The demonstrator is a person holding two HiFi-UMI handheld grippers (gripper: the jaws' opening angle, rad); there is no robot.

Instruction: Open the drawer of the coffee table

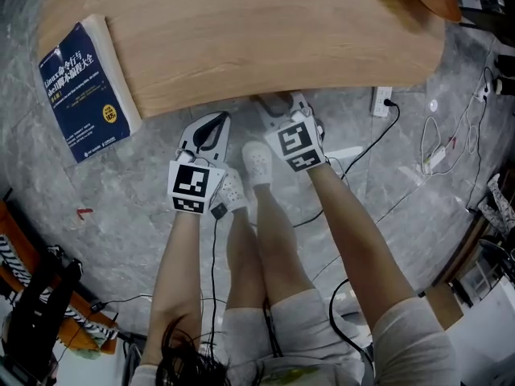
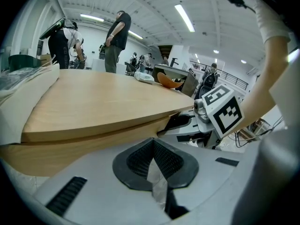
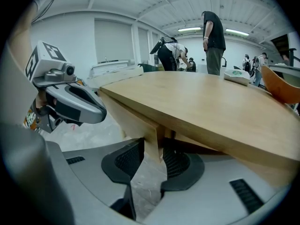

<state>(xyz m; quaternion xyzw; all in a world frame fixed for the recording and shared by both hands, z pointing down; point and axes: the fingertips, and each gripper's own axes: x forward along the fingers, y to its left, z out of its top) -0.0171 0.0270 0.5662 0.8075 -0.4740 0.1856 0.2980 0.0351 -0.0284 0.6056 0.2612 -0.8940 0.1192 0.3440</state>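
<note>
The table (image 1: 265, 47) is seen from above, with a book (image 1: 84, 87) laid at its left end; the drawer (image 3: 150, 139) is found under the near edge of the top, as a wooden panel hung just below it; the right gripper (image 3: 152, 153) is pushed up to that edge, and its jaws are set apart with the panel's lip stood between them; the pads (image 3: 125, 159) are held close on either side, but no firm clamp is seen; the left gripper (image 2: 154, 161) is held just left of the right one, short of the table's edge and pointed at the wood; its jaws are brought together with nothing between them; in the head view both grippers are shown side by side above the grey floor (image 1: 129, 199)
</note>
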